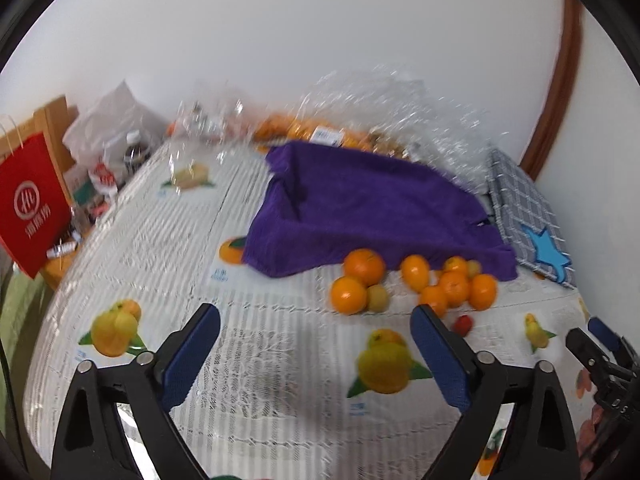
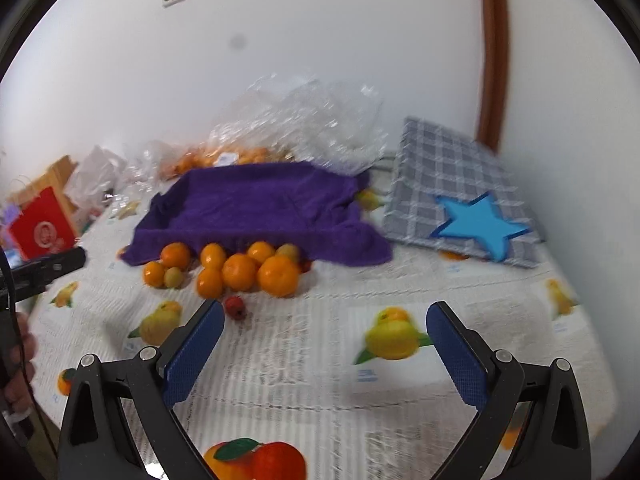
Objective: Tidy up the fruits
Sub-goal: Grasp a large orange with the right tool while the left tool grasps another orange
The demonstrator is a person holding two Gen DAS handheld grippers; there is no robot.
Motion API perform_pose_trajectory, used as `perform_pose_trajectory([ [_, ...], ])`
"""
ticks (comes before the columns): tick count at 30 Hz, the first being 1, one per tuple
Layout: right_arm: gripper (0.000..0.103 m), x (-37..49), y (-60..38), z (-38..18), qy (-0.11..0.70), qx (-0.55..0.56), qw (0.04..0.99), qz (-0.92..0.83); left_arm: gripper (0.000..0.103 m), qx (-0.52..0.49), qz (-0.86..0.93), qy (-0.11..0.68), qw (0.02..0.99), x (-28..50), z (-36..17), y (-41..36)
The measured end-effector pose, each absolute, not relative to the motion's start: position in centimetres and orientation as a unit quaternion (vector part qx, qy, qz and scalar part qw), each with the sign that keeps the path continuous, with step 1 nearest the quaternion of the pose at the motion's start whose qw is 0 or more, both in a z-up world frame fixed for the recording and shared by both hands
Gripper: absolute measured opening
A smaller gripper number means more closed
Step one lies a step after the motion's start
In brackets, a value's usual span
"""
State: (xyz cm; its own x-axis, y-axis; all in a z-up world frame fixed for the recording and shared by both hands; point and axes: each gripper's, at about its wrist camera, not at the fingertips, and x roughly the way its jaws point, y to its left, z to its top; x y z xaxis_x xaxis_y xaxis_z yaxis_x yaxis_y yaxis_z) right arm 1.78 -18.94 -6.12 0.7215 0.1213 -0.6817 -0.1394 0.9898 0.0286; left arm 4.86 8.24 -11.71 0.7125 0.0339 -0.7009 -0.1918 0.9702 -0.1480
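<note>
1. Left tool (image 1: pixel 316 320): I read its jaws as spread wide, with nothing between the blue pads (image 1: pixel 192 356). It hangs above the worktop (image 1: pixel 256 360), which carries a white lace-pattern cloth printed with fruit pictures.

2. Right tool (image 2: pixel 325 318): its jaws are likewise spread apart and hold nothing. In the left wrist view I see the tip of this tool at the far right edge; in the right wrist view, the left tool shows as a dark bar at the left edge.

3. Fruit location: a cluster of oranges (image 1: pixel 416 284) (image 2: pixel 240 268) lies on the worktop, directly against the front edge of a purple towel (image 1: pixel 368 208) (image 2: pixel 256 204). The fruits sit touching or just beside one another. A few smaller yellow-green fruits (image 1: pixel 378 298) (image 2: pixel 174 277) lie among them. A single small red fruit (image 1: pixel 462 324) (image 2: pixel 235 307) rests a little apart, on the near side of the cluster, just beside the left pad of the right tool in that view.

4. The purple towel drapes over a raised, tray-like form; I cannot tell what lies beneath it.

5. Behind the towel: crumpled clear plastic wrap (image 2: pixel 304 120) and more orange fruit, blurred. A grey checked cushion with a blue star (image 2: pixel 480 224) stands to the right, leaning at the wall. A red paper bag (image 1: pixel 32 200) stands at the left edge of the worktop.
</note>
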Motion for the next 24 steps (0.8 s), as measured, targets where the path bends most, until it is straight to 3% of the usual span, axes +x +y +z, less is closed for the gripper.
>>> perform_pose_trajectory([
  [6,0.100,4.3,-19.7,-9.5,0.420,0.034,0.905,0.063,0.090,-0.114,0.070,0.396,0.908,6.3,-14.5,10.0],
  [9,0.087,5.4,-19.8,-10.9,0.442,0.039,0.894,0.056,0.088,-0.118,0.074,0.410,0.901,7.0,-15.8,10.9],
  [14,0.057,6.9,-19.9,-12.7,0.473,0.064,0.877,0.051,0.086,-0.111,0.071,0.424,0.896,8.2,-17.7,12.1],
  [24,0.053,7.9,-17.2,-12.1,0.441,0.034,0.890,0.108,0.084,-0.131,0.033,0.407,0.903,8.5,-18.8,12.8],
])
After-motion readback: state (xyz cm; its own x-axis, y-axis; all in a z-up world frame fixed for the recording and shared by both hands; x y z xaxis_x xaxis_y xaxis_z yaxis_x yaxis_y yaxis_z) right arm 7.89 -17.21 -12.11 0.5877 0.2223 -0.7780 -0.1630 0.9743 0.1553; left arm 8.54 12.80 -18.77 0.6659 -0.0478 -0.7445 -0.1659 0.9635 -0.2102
